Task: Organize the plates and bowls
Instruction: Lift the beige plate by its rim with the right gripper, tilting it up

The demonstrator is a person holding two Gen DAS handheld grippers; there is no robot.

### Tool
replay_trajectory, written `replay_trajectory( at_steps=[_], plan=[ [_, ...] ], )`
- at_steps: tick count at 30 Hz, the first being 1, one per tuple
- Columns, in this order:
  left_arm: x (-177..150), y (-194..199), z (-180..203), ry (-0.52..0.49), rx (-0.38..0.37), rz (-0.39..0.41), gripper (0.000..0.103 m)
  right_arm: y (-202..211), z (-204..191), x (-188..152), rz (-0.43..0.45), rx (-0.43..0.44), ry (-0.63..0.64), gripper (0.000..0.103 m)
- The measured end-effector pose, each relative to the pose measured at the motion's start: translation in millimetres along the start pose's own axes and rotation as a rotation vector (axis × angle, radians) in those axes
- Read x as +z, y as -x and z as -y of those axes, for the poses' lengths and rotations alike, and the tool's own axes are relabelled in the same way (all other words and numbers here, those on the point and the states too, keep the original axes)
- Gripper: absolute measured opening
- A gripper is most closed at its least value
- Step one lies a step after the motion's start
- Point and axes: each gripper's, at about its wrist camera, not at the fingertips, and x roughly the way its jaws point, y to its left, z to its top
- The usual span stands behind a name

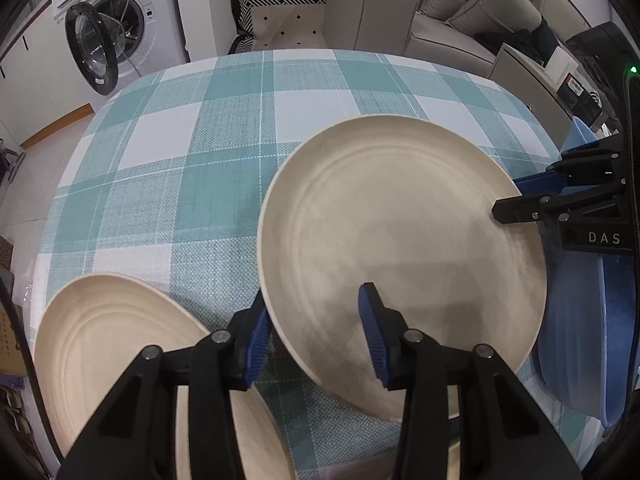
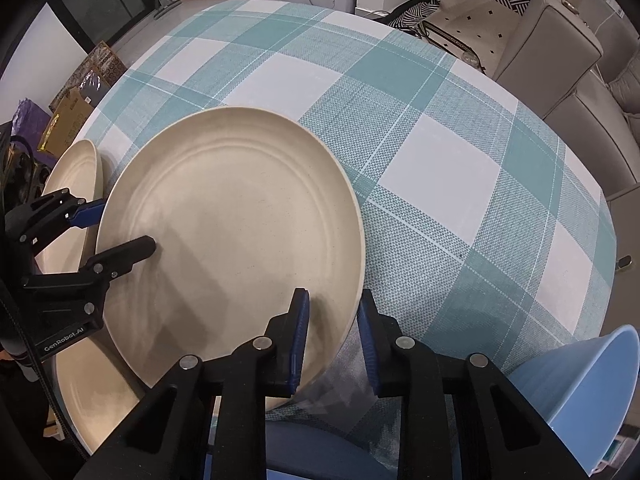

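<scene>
A large cream plate [image 1: 404, 256] is held tilted above the checked tablecloth; it also shows in the right wrist view [image 2: 232, 232]. My left gripper [image 1: 316, 336] straddles its near-left rim with jaws open around the edge. My right gripper [image 2: 334, 340] straddles the opposite rim, jaws a little apart around it. Each gripper shows in the other's view: the right one [image 1: 508, 200] and the left one [image 2: 124, 228]. A second cream plate [image 1: 132, 364] lies at the lower left. A blue bowl [image 2: 584, 392] sits at the right, and blue dishes [image 1: 588, 340] lie under the right gripper.
The round table [image 1: 200, 152] wears a teal and white checked cloth. A washing machine [image 1: 116, 28] with its door open stands behind on the left. Grey sofa cushions [image 1: 460, 8] are behind on the right. Boxes and bags [image 2: 76, 92] lie on the floor.
</scene>
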Motion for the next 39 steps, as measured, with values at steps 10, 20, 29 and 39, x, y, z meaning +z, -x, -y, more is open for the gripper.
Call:
replay_trajectory(
  at_steps=[10,20,29,39],
  plan=[
    [5,5,-1,0.016,0.01,0.042,0.033,4,5,-2,0.035,-0.03,-0.026,0.017],
    [10,14,-11,0.074,-0.001,0.086,0.032,16,10,-6,0.076,-0.018,-0.047,0.016],
    [12,34,-18,0.102,-0.004,0.128,0.032,44,2,-7,0.14,-0.016,-0.056,0.015],
    [6,57,-27,0.123,-0.024,0.159,0.032,79,-13,-8,0.207,0.019,-0.072,0.015]
  ],
)
